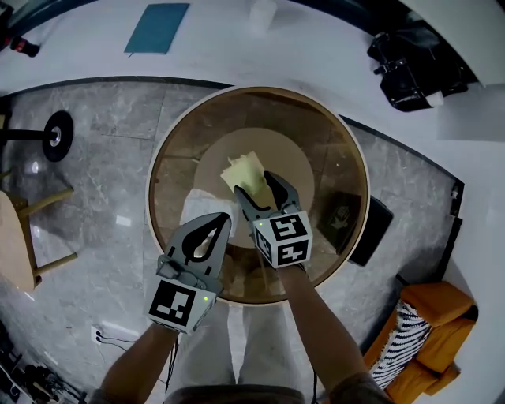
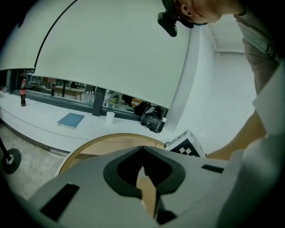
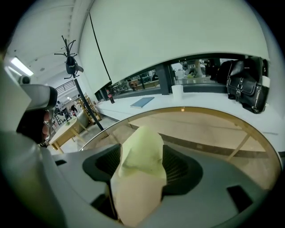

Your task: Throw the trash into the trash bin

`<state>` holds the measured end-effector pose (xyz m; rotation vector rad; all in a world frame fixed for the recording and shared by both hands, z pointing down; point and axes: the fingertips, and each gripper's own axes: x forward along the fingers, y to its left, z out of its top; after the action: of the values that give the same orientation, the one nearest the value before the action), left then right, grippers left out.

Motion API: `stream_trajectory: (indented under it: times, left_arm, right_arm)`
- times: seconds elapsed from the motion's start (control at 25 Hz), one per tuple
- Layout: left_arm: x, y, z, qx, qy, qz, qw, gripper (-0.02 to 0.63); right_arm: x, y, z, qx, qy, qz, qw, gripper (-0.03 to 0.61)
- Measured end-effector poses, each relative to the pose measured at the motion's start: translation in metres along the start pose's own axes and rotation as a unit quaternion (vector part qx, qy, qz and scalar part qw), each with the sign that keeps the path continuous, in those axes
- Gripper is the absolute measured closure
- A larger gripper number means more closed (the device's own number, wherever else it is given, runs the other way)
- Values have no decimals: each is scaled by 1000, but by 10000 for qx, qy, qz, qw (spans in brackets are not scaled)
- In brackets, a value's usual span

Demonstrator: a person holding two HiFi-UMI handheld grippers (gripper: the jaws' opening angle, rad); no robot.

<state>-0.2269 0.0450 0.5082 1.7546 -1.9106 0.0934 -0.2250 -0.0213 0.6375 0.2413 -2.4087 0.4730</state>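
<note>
A crumpled pale yellow paper (image 1: 244,171) (image 3: 140,171) is the trash, and my right gripper (image 1: 259,187) (image 3: 141,167) is shut on it above the round glass table (image 1: 347,150). The paper sticks out past the fingertips toward the table's middle. My left gripper (image 1: 221,222) (image 2: 142,165) hangs lower left of it over the table's near edge, jaws closed together with nothing between them. No trash bin shows in any view.
A wooden base shows through the glass top (image 3: 213,127). A blue book (image 1: 158,28) and a white cup (image 1: 263,14) lie on the white counter beyond, with a black bag (image 1: 410,63) at its right. An orange chair (image 1: 430,331) stands lower right, a wooden stool (image 1: 20,237) at left.
</note>
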Motion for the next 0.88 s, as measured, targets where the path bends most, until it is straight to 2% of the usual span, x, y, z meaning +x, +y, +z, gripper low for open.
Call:
stream_trajectory:
  times: [0.08, 0.36, 0.64, 0.88]
  left_arm:
    - [0, 0, 0, -63, 15, 3, 10000, 595]
    - [0, -3, -2, -32, 14, 5, 10000, 595]
    - [-2, -11, 3, -66, -10, -31, 10000, 595]
    - [-9, -25, 26, 4, -56, -112, 9999, 595]
  right_arm:
    - [-1, 0, 0, -11, -7, -8, 10000, 284]
    - [-9, -3, 2, -216, -25, -125, 9997, 523]
    - [-26, -6, 10, -328, -94, -297, 9990, 534]
    - [-63, -2, 41, -323, -396, -445, 9977, 534]
